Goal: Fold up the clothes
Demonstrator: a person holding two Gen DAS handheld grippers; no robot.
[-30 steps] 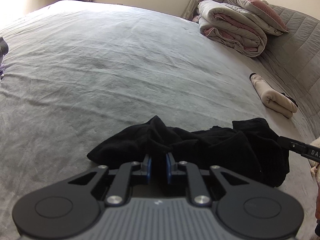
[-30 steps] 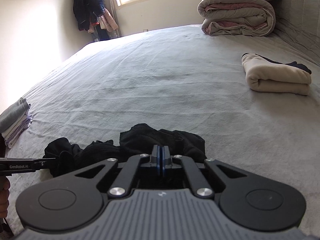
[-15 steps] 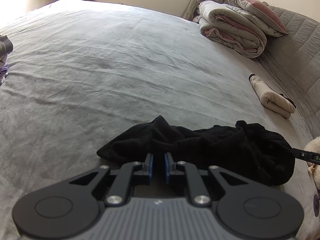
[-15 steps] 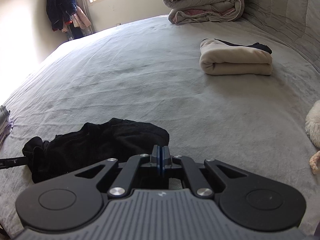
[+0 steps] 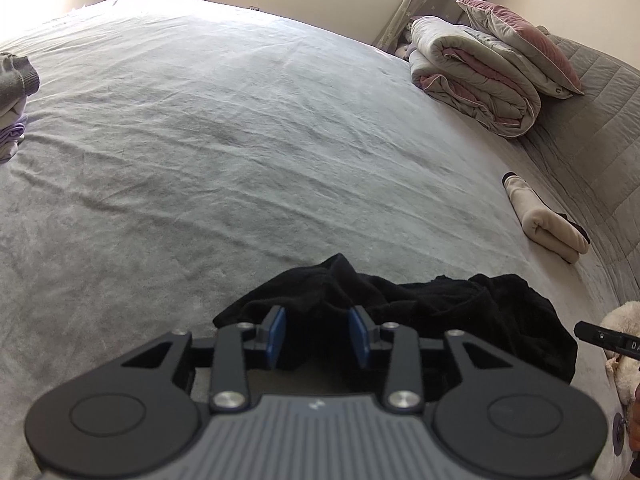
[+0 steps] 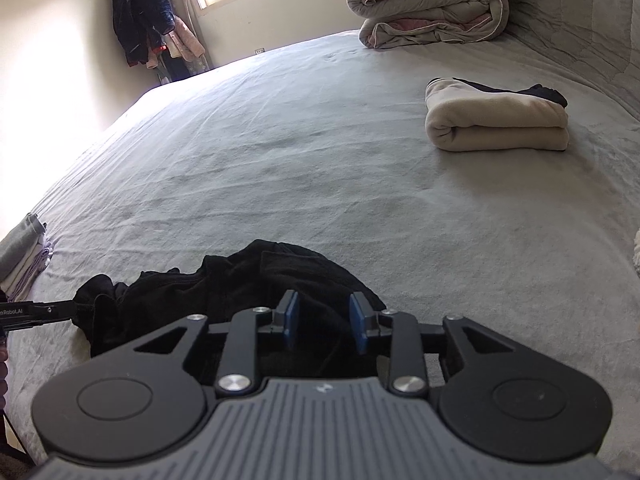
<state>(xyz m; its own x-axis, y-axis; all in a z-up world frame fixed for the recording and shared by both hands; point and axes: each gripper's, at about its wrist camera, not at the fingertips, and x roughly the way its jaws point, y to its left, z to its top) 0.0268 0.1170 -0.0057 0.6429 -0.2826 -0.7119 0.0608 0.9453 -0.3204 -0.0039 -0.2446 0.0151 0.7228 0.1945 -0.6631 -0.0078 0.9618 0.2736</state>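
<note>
Black garment bunched on grey bed, lying between opening jaws of left gripper and right gripper, pads clear.

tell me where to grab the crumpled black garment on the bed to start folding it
Probably best taken by its two outer ends. The crumpled black fabric garment lies bunched in a long heap across the grey bed sheet. Come down from the near side: left gripper on its end, right gripper on the other. Both are opening, with cloth between the fingers. Then pull apart to spread it flat.

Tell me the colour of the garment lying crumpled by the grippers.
Black garment; clearest in the right wrist view.
</note>
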